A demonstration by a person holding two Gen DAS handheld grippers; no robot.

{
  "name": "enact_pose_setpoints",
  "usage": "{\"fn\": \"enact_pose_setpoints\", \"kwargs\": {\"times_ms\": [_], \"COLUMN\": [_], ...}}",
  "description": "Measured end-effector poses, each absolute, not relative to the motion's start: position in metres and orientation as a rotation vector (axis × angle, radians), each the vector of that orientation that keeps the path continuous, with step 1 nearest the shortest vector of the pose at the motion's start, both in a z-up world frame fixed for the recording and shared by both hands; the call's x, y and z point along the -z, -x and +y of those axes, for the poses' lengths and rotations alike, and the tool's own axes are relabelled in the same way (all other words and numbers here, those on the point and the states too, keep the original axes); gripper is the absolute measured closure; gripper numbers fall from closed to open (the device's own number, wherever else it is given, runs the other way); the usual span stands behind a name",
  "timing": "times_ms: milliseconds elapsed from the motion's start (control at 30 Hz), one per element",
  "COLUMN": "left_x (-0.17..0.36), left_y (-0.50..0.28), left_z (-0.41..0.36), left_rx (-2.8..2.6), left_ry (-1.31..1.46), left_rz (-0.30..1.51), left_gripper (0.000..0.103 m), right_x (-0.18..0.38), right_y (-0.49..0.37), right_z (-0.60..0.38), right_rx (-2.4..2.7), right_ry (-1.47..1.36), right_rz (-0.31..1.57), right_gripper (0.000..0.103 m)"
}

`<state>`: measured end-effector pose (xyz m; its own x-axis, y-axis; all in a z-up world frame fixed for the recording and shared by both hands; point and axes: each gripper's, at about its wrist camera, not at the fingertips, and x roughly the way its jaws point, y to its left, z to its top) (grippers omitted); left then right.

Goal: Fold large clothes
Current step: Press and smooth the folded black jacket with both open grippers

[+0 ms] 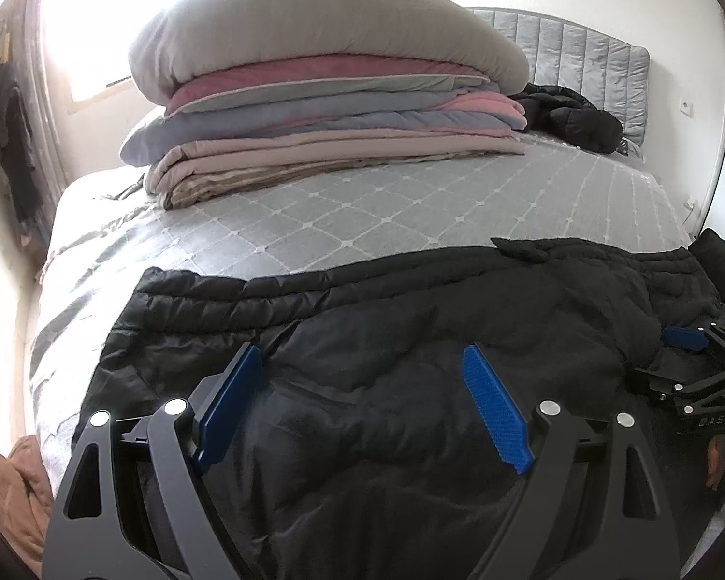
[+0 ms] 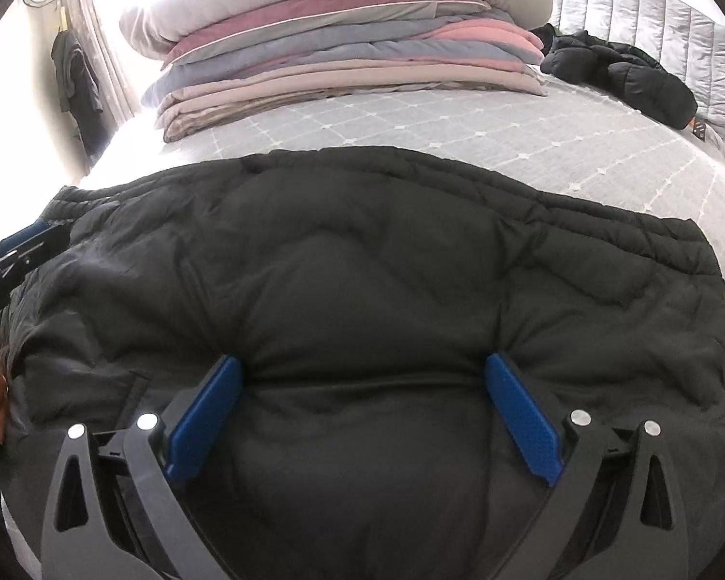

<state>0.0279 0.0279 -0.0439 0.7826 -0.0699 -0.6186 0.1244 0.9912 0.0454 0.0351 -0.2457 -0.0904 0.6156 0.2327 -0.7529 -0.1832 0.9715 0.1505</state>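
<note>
A black quilted puffer jacket (image 2: 362,261) lies spread flat across the near end of a bed covered by a grey bedspread with a white diamond pattern (image 1: 411,212), its far edge running straight across the cover. The left gripper (image 1: 362,362) hangs over the jacket's left part with its jaws spread wide, nothing between the blue pads. The right gripper (image 2: 362,377) is set low on the jacket with its jaws also spread wide; the puffy fabric bulges up between the blue pads (image 2: 522,430), and the tips seem to press into it at a seam, though a firm pinch cannot be told. Farther up the bed stands a stack of folded quilts in grey, pink, blue and beige (image 1: 324,111), and beside it, near the padded grey headboard (image 1: 585,58), lies a second crumpled black puffer jacket (image 1: 570,116).
</note>
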Motion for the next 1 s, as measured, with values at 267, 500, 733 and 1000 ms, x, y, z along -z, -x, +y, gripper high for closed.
{"fn": "enact_pose_setpoints", "kwargs": {"times_ms": [267, 500, 733, 1000], "left_x": [0.016, -0.008, 0.018, 0.080], "left_y": [0.003, 0.059, 0.075, 0.058], "left_z": [0.019, 0.023, 0.078, 0.086], "left_rx": [0.115, 0.140, 0.209, 0.147], "left_ry": [-0.132, -0.118, 0.206, 0.167], "left_rz": [0.563, 0.484, 0.707, 0.901], "left_gripper": [0.021, 0.019, 0.018, 0.018], "right_x": [0.070, 0.040, 0.051, 0.090], "right_y": [-0.022, 0.013, 0.019, 0.005], "right_z": [-0.252, -0.266, -0.290, -0.270], "right_rx": [-0.249, -0.193, -0.085, -0.056], "right_ry": [-0.079, -0.127, -0.196, -0.044], "right_rz": [0.836, 0.761, 0.834, 0.967], "right_gripper": [0.006, 0.006, 0.006, 0.006]}}
